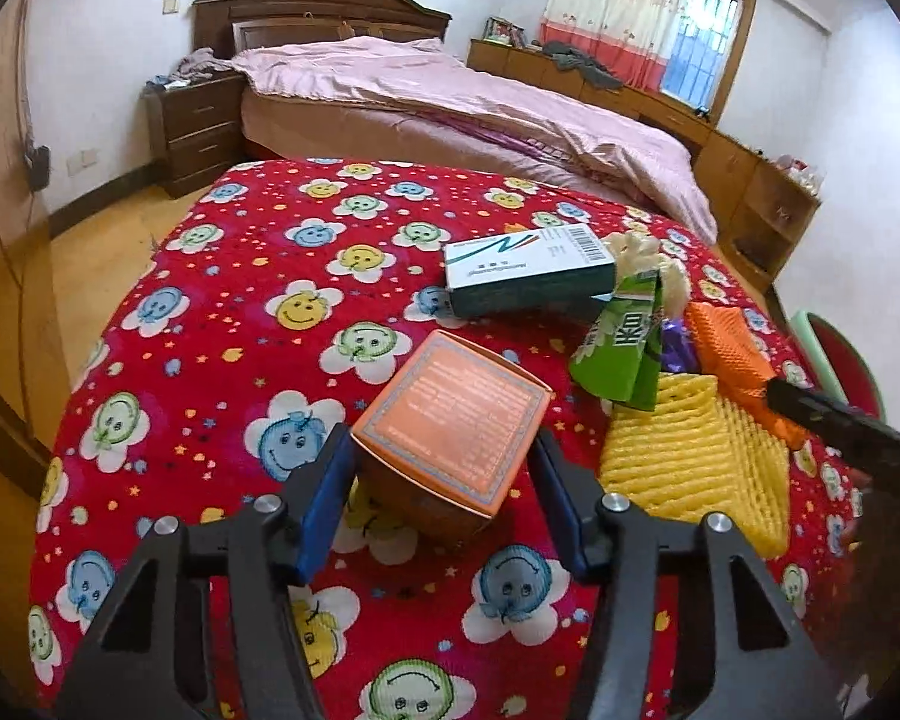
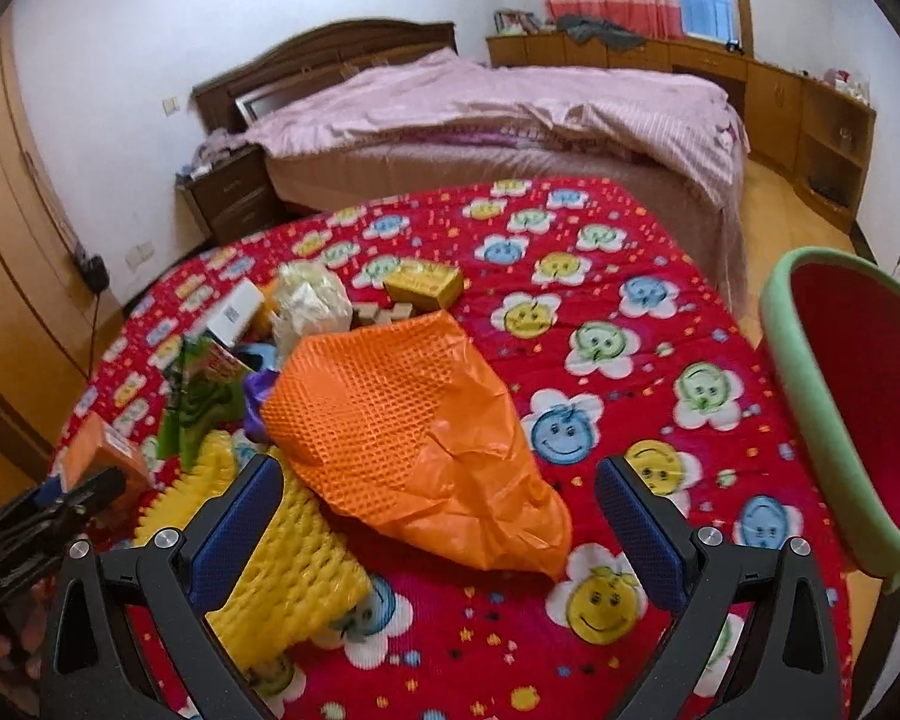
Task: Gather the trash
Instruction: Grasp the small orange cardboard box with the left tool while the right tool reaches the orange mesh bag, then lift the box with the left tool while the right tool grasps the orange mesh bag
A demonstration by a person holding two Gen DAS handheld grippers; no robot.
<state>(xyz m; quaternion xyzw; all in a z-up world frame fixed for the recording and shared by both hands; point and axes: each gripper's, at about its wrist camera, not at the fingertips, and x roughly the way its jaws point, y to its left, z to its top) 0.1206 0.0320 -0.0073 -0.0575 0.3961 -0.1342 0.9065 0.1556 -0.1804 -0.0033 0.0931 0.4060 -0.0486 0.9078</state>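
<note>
Trash lies on a table with a red flower-print cloth (image 1: 222,312). My left gripper (image 1: 444,468) has its blue pads on both sides of an orange box (image 1: 456,414) and grips it, its near end lifted off the cloth. My right gripper (image 2: 438,504) is open and empty, its pads on either side of an orange foam bag (image 2: 414,432) that lies over a yellow foam net (image 2: 288,576). The box also shows in the right wrist view (image 2: 99,450). A green-and-white box (image 1: 528,270), a green wrapper (image 1: 624,342) and the yellow net (image 1: 690,450) lie to the right in the left wrist view.
A green bin with a red inside (image 2: 852,408) stands at the table's right edge. A yellow box (image 2: 423,288), a white crumpled bag (image 2: 312,300) and a white box (image 2: 237,309) lie farther back. A bed with a pink cover (image 1: 450,102) stands behind the table.
</note>
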